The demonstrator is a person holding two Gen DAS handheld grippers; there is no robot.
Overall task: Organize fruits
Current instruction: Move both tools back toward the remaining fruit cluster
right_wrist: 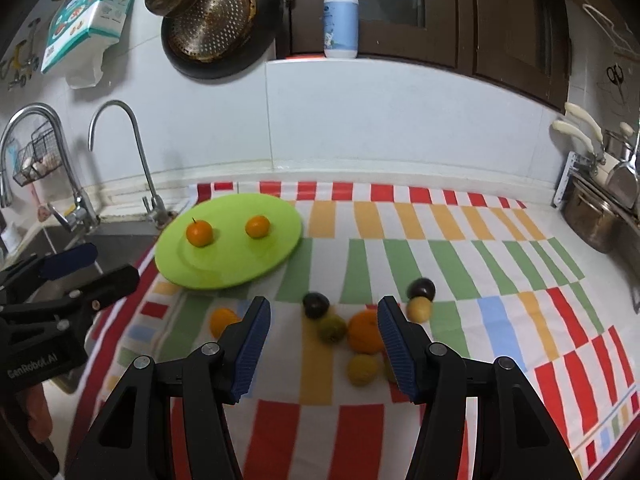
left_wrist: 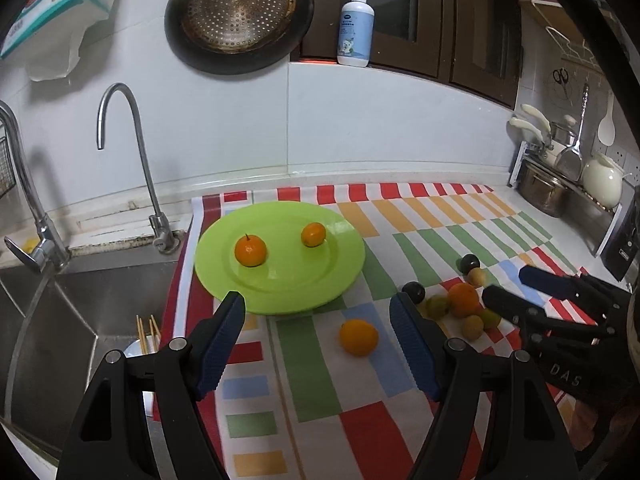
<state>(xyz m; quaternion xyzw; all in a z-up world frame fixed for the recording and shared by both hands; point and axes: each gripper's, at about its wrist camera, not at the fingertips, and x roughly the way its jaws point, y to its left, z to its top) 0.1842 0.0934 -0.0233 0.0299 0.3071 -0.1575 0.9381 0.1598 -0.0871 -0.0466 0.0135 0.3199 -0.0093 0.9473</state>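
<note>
A green plate (left_wrist: 344, 248) (right_wrist: 288, 216) lies on the striped cloth and holds two small oranges (left_wrist: 250, 251) (left_wrist: 313, 234). A loose orange (left_wrist: 359, 337) (right_wrist: 222, 320) lies on the cloth in front of the plate. A cluster of fruit lies to its right: a big orange (left_wrist: 463, 299) (right_wrist: 364, 332), two dark plums (left_wrist: 414, 291) (left_wrist: 469, 263), and several small yellow-green fruits (right_wrist: 361, 369). My left gripper (left_wrist: 318, 312) is open and empty above the loose orange. My right gripper (right_wrist: 324, 316) is open and empty over the cluster; it also shows in the left wrist view (left_wrist: 508, 284).
A steel sink (left_wrist: 60, 320) with two faucets (left_wrist: 132, 160) lies left of the cloth. Pots and utensils (left_wrist: 560, 184) stand at the right. A pan (left_wrist: 240, 12) hangs on the wall. A soap bottle (left_wrist: 356, 28) stands on the ledge.
</note>
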